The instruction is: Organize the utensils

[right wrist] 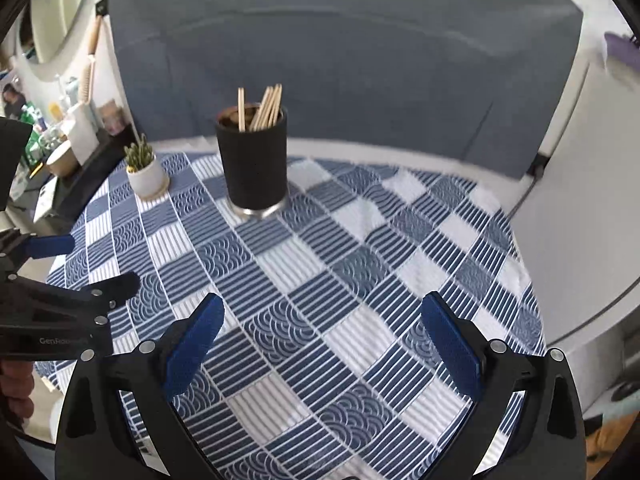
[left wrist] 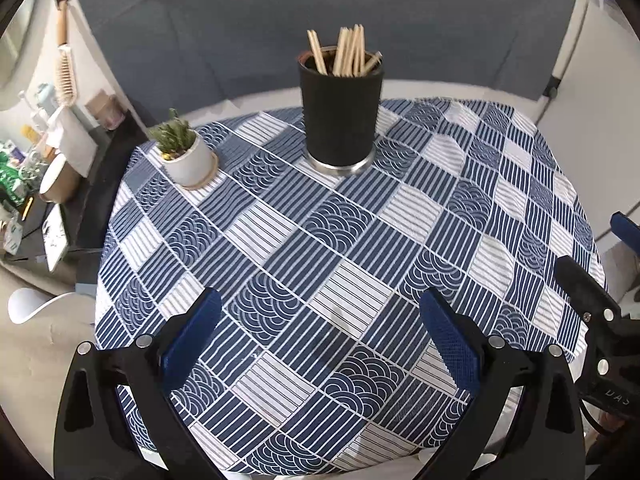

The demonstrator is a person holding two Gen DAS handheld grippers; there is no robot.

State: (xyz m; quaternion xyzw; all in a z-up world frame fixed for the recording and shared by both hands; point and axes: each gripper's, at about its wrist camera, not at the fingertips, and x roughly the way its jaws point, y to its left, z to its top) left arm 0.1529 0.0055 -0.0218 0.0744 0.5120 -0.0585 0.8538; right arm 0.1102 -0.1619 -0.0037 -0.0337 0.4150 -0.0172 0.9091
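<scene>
Both gripper views: chopsticks upright.

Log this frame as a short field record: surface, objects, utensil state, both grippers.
surface: table under a blue-and-white patterned cloth
holder: black cup, upright, far centre
utensils: chopsticks standing in the cup; none seen loose on the cloth
other: potted plant, apart from the cup
left hand-held gripper: open, holding nothing
right hand-held gripper: open, holding nothing
</scene>
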